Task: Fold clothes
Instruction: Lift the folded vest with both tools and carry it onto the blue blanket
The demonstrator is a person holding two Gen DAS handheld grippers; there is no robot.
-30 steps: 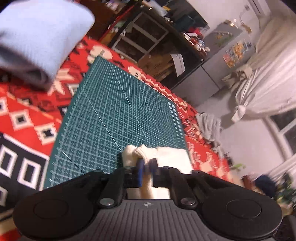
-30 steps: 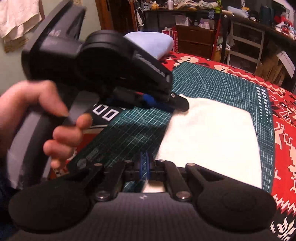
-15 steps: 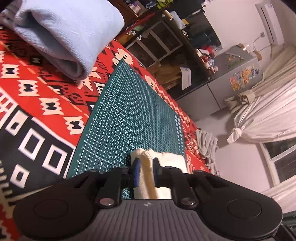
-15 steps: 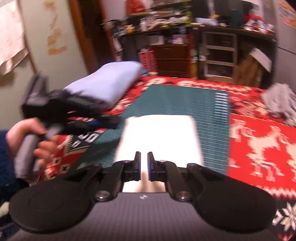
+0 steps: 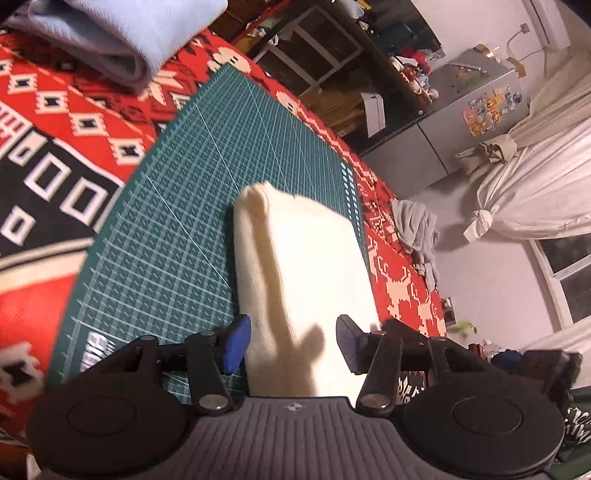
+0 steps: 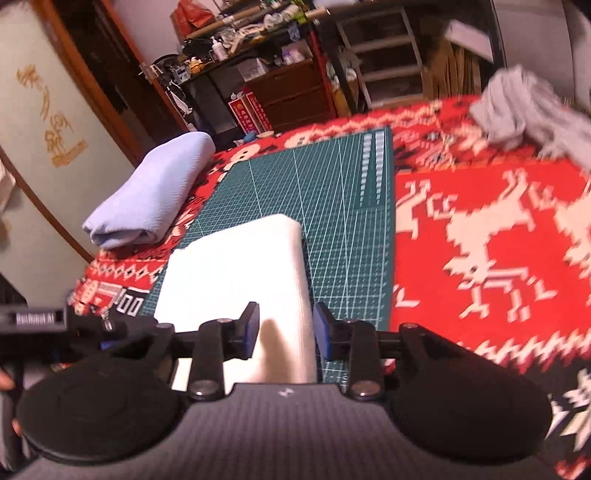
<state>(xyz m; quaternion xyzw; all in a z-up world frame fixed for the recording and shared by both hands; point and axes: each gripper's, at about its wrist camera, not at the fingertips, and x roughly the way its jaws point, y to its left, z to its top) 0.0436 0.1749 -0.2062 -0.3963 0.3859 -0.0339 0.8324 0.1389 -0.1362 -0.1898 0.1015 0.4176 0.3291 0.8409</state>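
Observation:
A folded cream-white cloth [image 5: 303, 266] lies on the green cutting mat [image 5: 177, 229]; it also shows in the right wrist view [image 6: 240, 269] on the mat [image 6: 340, 206]. My left gripper [image 5: 291, 343] is open, its jaws wide apart just above the cloth's near end, holding nothing. My right gripper [image 6: 284, 330] is open too, its jaws either side of the cloth's near right edge, not gripping it. The left gripper's body [image 6: 37, 319] shows at the left edge of the right wrist view.
A folded light-blue garment [image 6: 151, 195] lies left of the mat on the red patterned blanket [image 6: 480, 229]; it also shows in the left wrist view [image 5: 110, 33]. A crumpled grey garment [image 6: 532, 110] lies at the blanket's far right. Shelves and a cabinet stand behind.
Both grippers were shut on the cream cloth and have opened and let it go. The cloth now lies folded narrower on the mat. Both grippers have pulled back slightly.

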